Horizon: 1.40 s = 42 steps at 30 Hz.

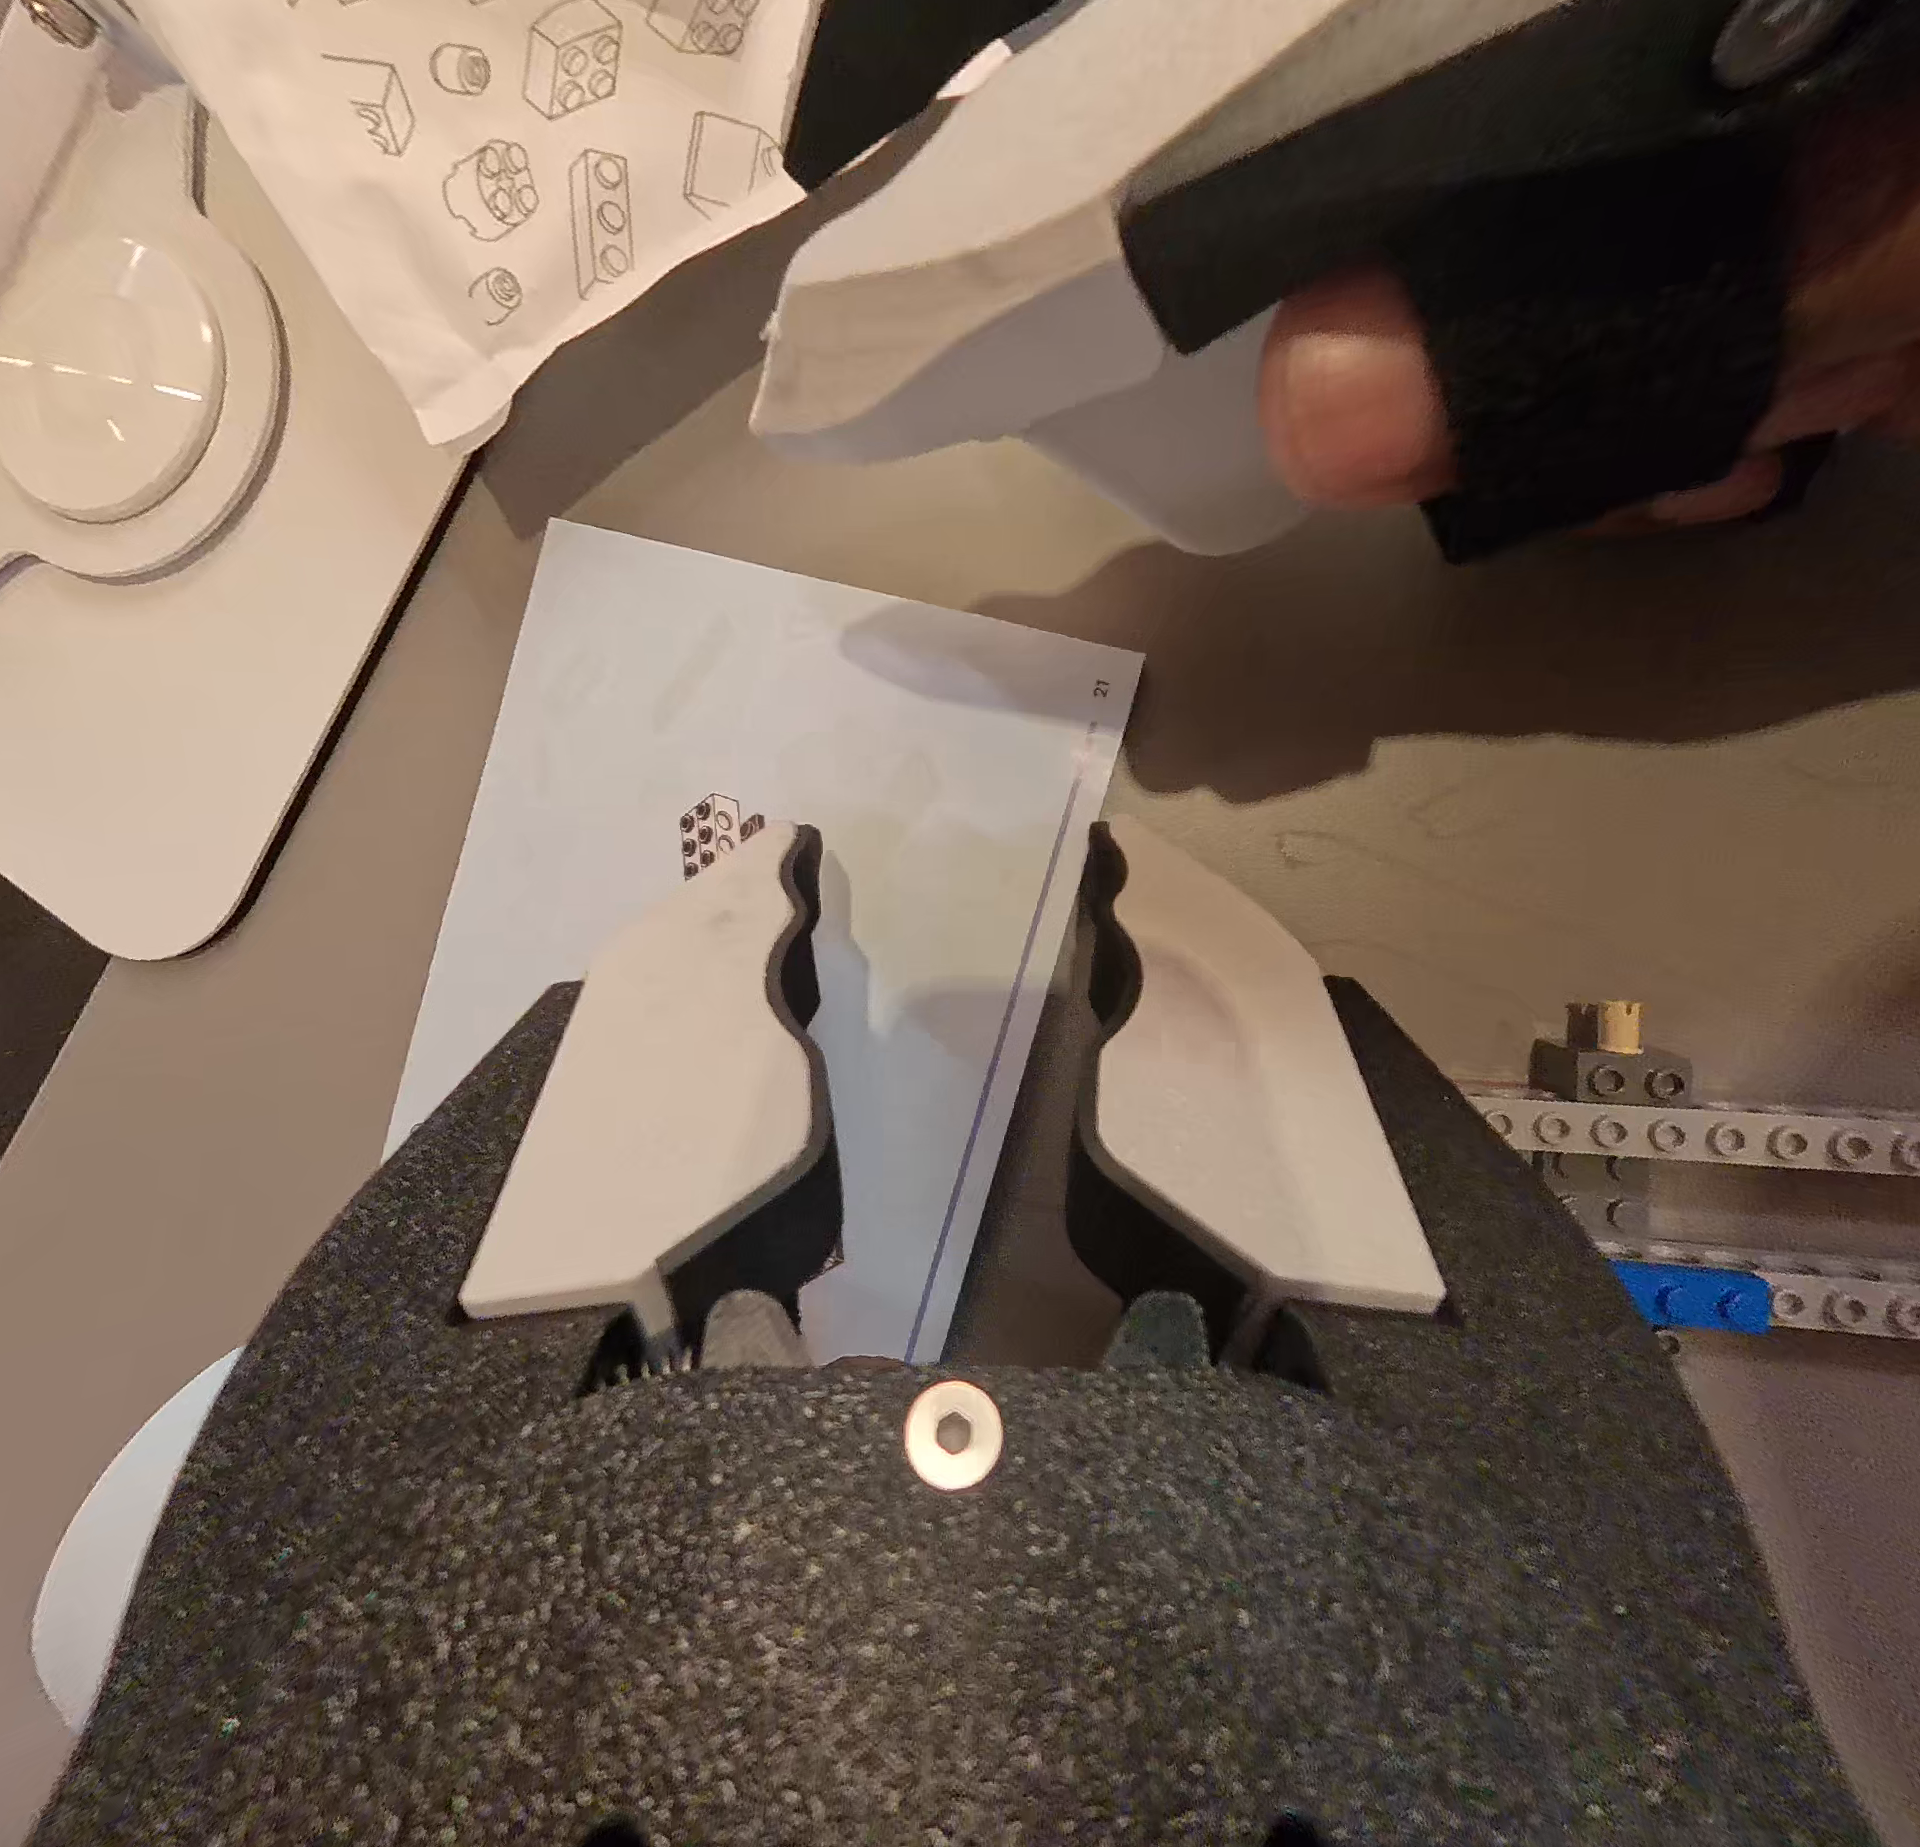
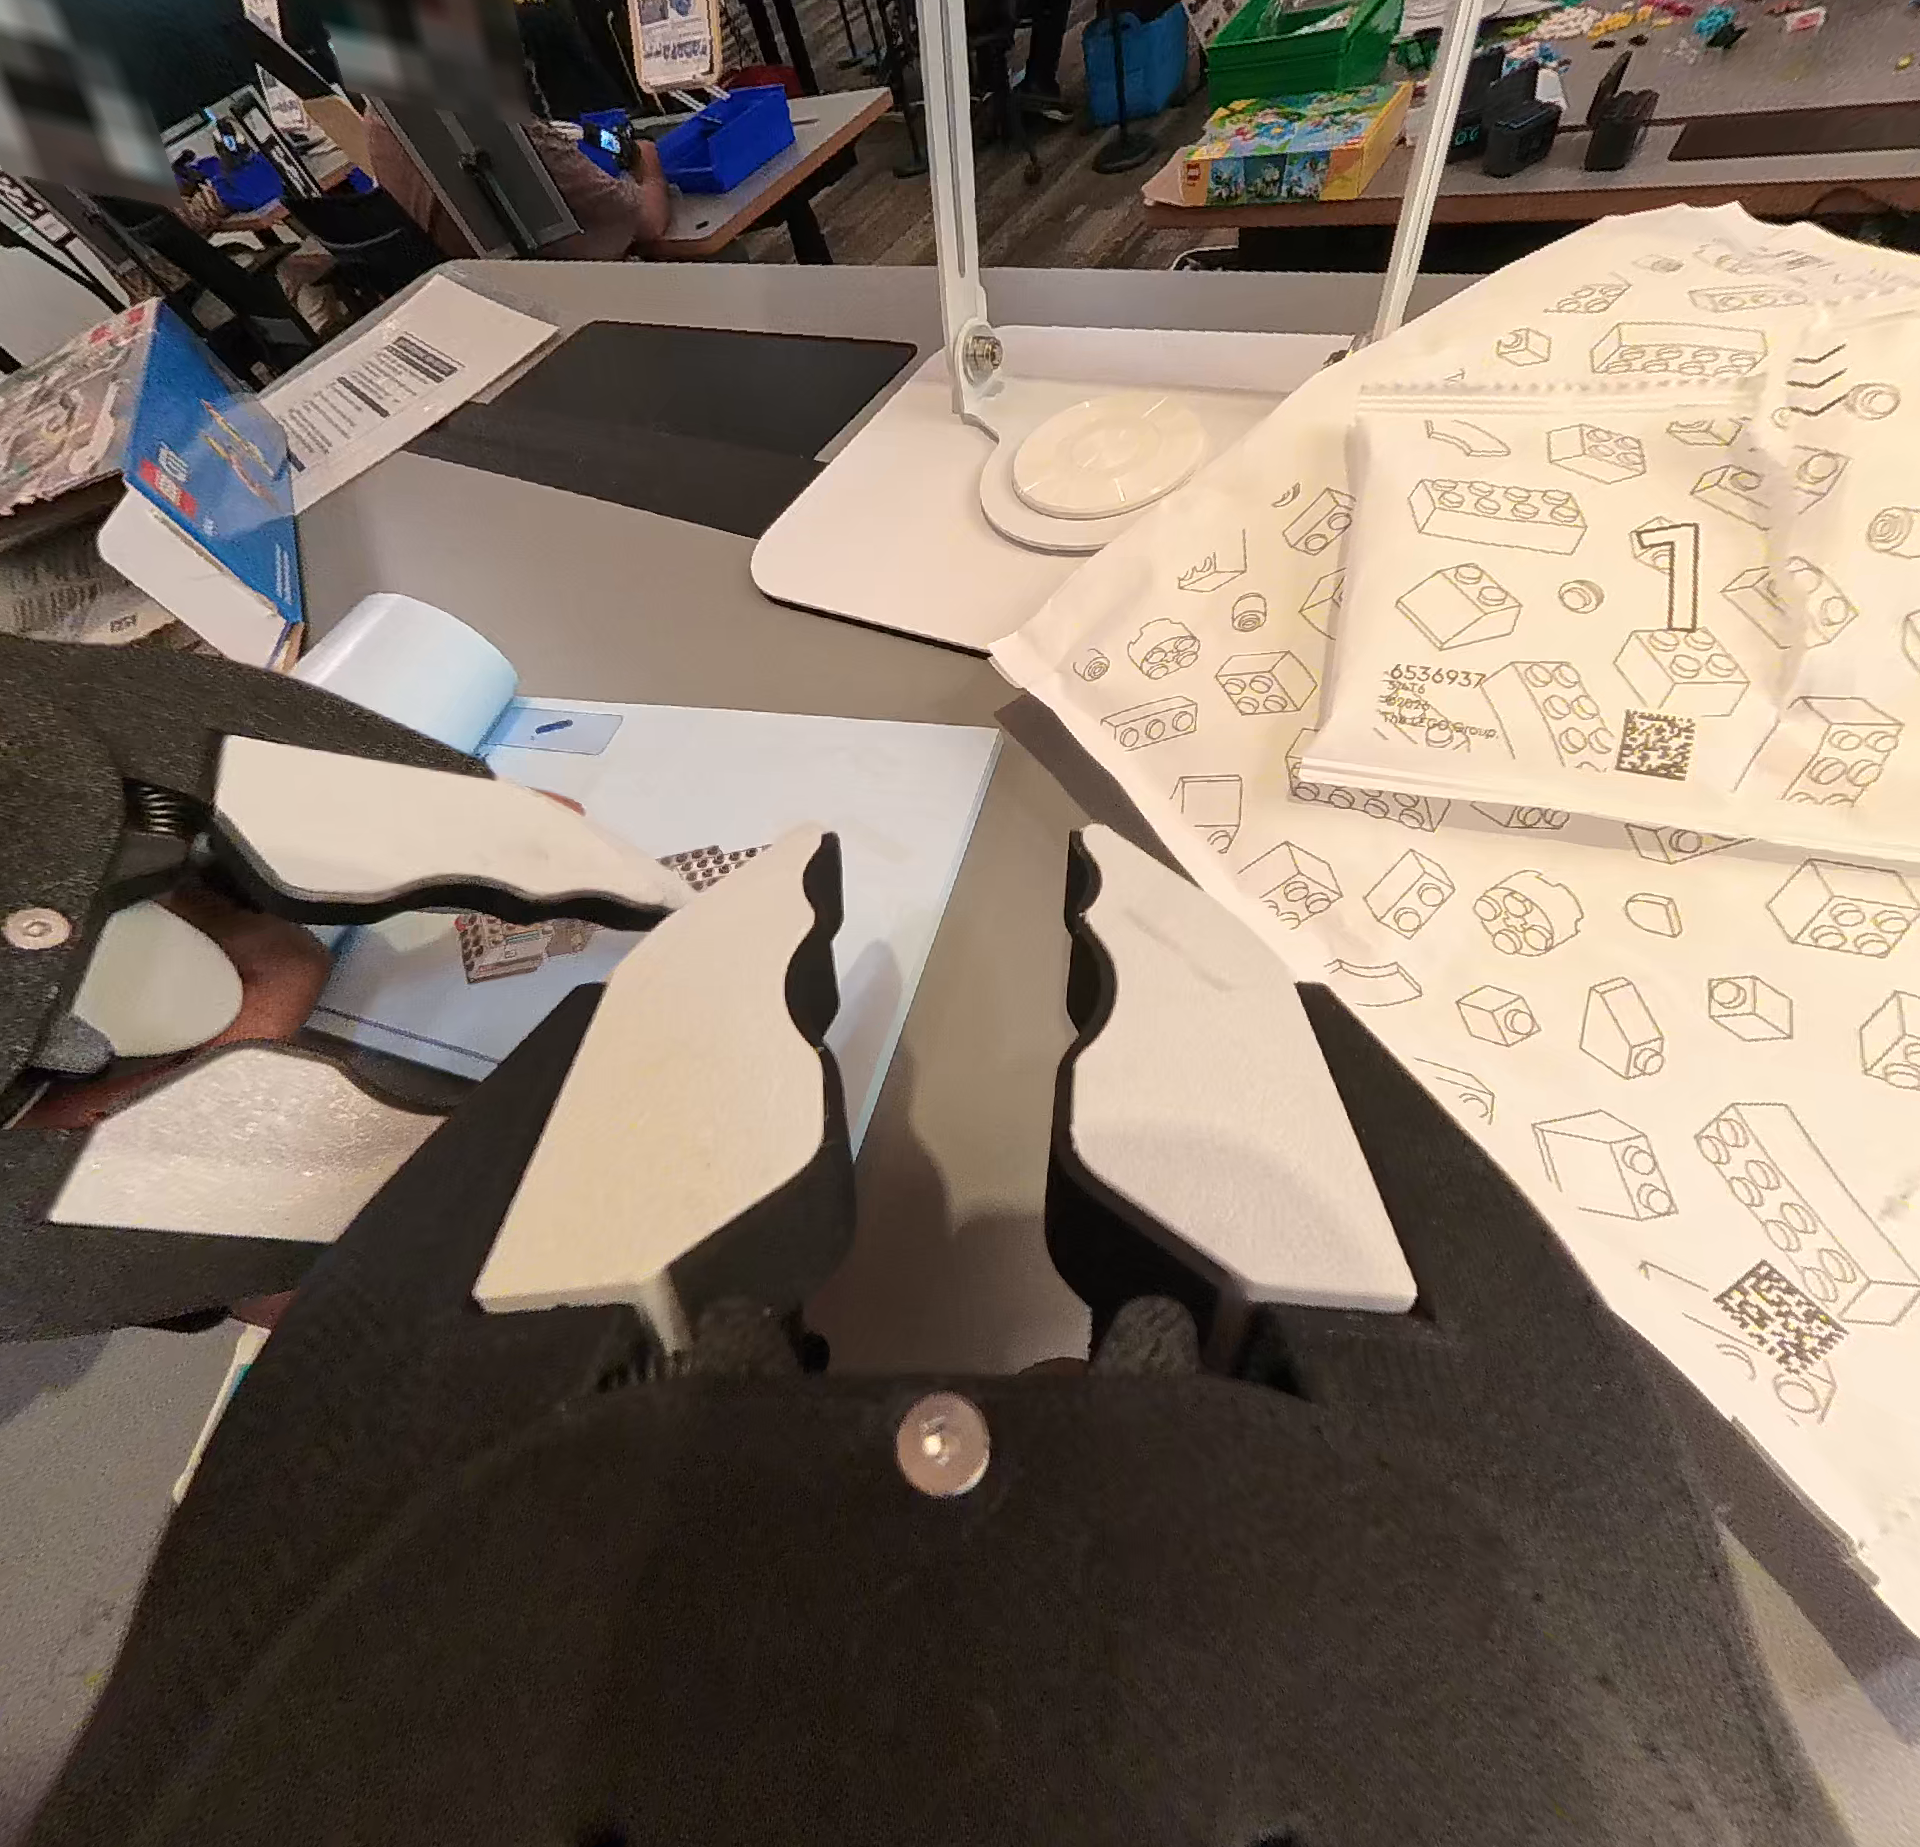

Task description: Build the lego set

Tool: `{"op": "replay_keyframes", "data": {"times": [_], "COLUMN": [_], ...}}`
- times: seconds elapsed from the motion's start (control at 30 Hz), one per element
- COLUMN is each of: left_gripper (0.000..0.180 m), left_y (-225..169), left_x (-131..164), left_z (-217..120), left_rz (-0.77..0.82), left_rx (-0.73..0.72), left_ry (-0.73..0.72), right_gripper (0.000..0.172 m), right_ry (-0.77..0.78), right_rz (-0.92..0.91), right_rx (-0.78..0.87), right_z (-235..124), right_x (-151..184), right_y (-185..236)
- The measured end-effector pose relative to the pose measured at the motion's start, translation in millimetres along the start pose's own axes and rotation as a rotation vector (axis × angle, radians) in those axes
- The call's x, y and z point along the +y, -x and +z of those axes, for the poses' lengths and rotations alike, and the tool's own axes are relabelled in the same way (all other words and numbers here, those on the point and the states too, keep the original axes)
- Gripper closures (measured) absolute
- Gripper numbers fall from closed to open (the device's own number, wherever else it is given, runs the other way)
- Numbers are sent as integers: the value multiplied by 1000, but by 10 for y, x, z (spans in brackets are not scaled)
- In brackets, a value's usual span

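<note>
Left wrist view: left gripper gapes bare over the instruction booklet — right gripper too, beside it.

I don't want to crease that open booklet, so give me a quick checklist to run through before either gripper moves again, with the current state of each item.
1. Left gripper open with nothing between its fingers: ok.
2. Right gripper open with nothing between its fingers: ok.
3. Instruction booklet lying flat under the left gripper: ok, though its rolled-back pages curl up at the spine.
4. The two grippers apart: ok, but close, nearly overlapping in the right wrist view.
5. Left fingertips off the page: cannot tell.
6. Paper bags with brick drawings clear of the right gripper: ok, just beside it.
</note>
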State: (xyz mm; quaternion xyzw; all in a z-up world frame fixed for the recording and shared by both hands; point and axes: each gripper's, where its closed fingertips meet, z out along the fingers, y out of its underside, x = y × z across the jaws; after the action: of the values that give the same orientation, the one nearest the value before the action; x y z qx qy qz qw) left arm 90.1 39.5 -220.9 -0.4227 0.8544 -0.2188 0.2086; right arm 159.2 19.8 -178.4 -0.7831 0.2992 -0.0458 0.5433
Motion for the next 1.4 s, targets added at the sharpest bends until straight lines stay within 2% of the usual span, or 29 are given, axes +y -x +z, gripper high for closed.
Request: {"op": "replay_keyframes", "data": {"times": [0.53, 0.93, 1.23, 1.4], "left_gripper": [130, 130, 131, 131], "left_y": [11, 56, 77, 167], "left_x": [7, -28, -117, -119], "left_z": [1, -95, -170, -245], "left_rz": [-16, -59, -192, -218], "left_rx": [7, 21, 106, 86], "left_ry": [-3, -39, -142, -160], "right_gripper": [131, 135, 135, 135], "right_ry": [11, 77, 77, 89], "right_rz": [-1, -23, -15, -43], "right_rx": [-1, 35, 30, 43], "right_z": [4, 13, 16, 50], "right_x": [14, 105, 104, 113], "right_y": [-2, -30, -35, -8]}}
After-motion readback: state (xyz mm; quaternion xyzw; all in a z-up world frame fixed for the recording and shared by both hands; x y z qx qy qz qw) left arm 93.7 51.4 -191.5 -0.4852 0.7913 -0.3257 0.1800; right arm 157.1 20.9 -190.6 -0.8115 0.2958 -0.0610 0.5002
